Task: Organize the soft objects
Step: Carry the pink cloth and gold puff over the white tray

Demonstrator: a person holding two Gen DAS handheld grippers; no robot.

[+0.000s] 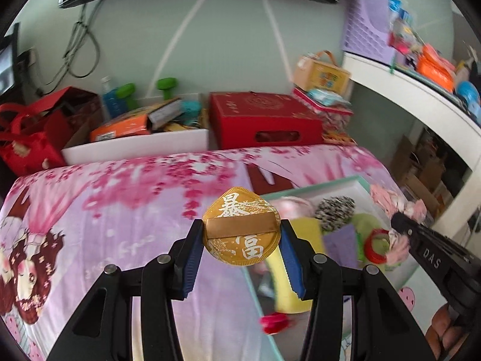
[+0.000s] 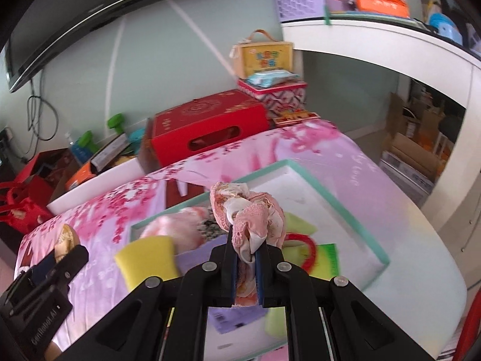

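Observation:
My left gripper (image 1: 240, 234) is shut on a round gold puff (image 1: 240, 225) with white characters and a gold ribbon band, held above the pink floral cloth (image 1: 120, 210). My right gripper (image 2: 248, 240) is shut on a bunched pink lace scrunchie (image 2: 252, 210), held above the white tray with a mint rim (image 2: 345, 210). In the tray lie a yellow sponge (image 2: 147, 258), a purple cloth (image 1: 341, 242), a spotted black-and-white puff (image 1: 335, 212), a red ring (image 2: 306, 249) and green pieces. The right gripper (image 1: 401, 224) shows in the left wrist view; the left gripper (image 2: 67, 248) shows in the right wrist view.
Behind the cloth-covered table stand a red box (image 1: 264, 120), a white bin of clutter (image 1: 135, 141) and a red bag (image 1: 27, 138). A white shelf (image 1: 421, 96) with a purple basket (image 1: 366, 27) curves along the right. A person's hand (image 1: 448, 328) grips the right tool.

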